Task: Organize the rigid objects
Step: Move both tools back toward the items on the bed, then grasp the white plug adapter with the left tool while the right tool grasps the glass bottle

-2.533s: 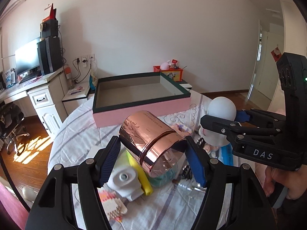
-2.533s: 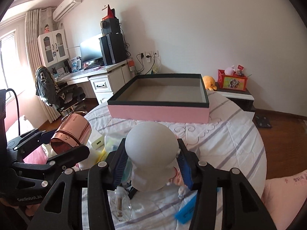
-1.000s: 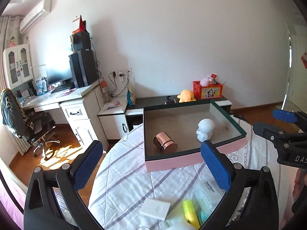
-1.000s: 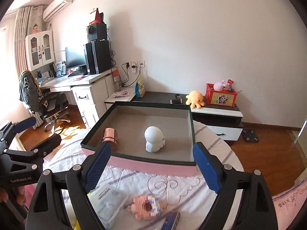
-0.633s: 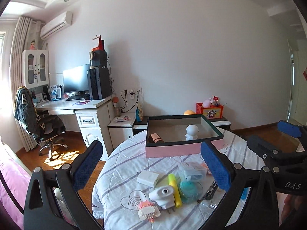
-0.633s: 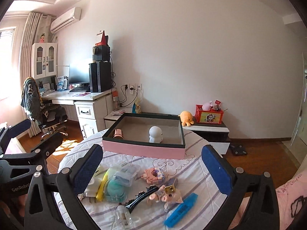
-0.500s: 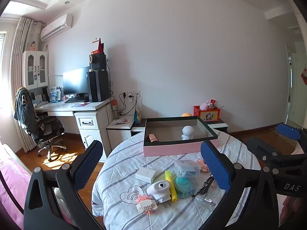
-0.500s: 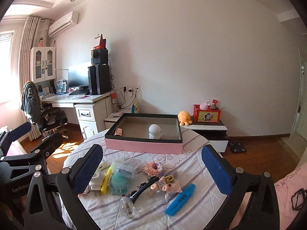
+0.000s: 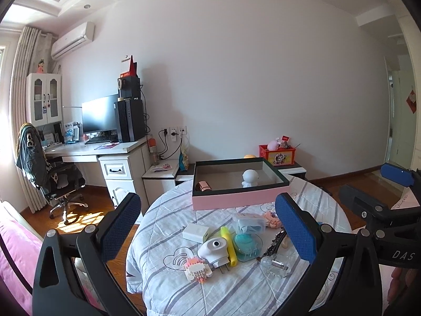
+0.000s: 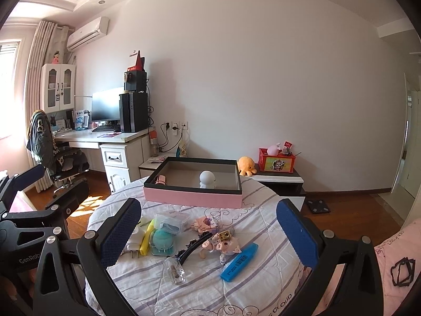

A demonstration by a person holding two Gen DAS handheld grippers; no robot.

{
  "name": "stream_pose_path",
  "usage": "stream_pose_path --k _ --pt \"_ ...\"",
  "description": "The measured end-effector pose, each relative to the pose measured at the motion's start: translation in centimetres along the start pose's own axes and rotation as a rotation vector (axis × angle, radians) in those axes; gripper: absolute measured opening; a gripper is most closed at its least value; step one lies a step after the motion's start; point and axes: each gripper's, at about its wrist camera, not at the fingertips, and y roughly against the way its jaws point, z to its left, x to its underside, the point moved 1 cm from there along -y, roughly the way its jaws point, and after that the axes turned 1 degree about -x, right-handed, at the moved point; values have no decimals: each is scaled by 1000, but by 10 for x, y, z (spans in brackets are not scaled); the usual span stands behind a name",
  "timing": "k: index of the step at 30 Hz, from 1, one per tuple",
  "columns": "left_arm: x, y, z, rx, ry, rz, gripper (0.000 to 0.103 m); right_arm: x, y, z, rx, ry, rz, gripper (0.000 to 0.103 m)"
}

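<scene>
Both tongs, left and right, stand wide and empty above the surface. White figurine and copper canister rest inside the pink box.

Sunlit bedroom, white desk, wooden floor

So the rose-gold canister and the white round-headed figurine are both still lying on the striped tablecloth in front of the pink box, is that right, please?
Not quite: the rose-gold canister and the white round-headed figurine are both inside the pink box, not on the striped tablecloth in front of it. The right wrist view shows the canister lying at the box's left end and the figurine standing near the middle.
</scene>
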Motion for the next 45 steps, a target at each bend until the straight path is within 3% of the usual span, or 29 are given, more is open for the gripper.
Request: stream_pose_path --k 7,16,19,22,23,24,26,34,43,45 --pt "29 -25 9 -14 -17 95 103 29 -33 9 -24 15 100 103" --pt "87 -74 33 -17 7 311 103 93 -102 24 -87 28 317 102" --pt "97 -84 35 -13 7 342 103 105 -117 30 -135 36 359 90" --pt "102 -93 39 -12 9 366 103 115 -130 32 -174 29 406 65" --pt "104 -96 40 -16 15 376 103 118 -134 32 -182 29 417 61" --pt "106 -99 42 -15 21 382 103 121 -136 32 -192 29 423 59" --pt "108 -105 42 -4 26 396 103 124 -141 31 -226 23 432 38" --pt "104 -138 20 18 -16 413 103 112 -130 26 -242 51 376 31" --pt "102 -168 11 42 -23 456 103 100 -126 14 -246 39 346 31" --pt "100 -173 13 56 2 464 94 100 -128 14 -256 34 342 31"
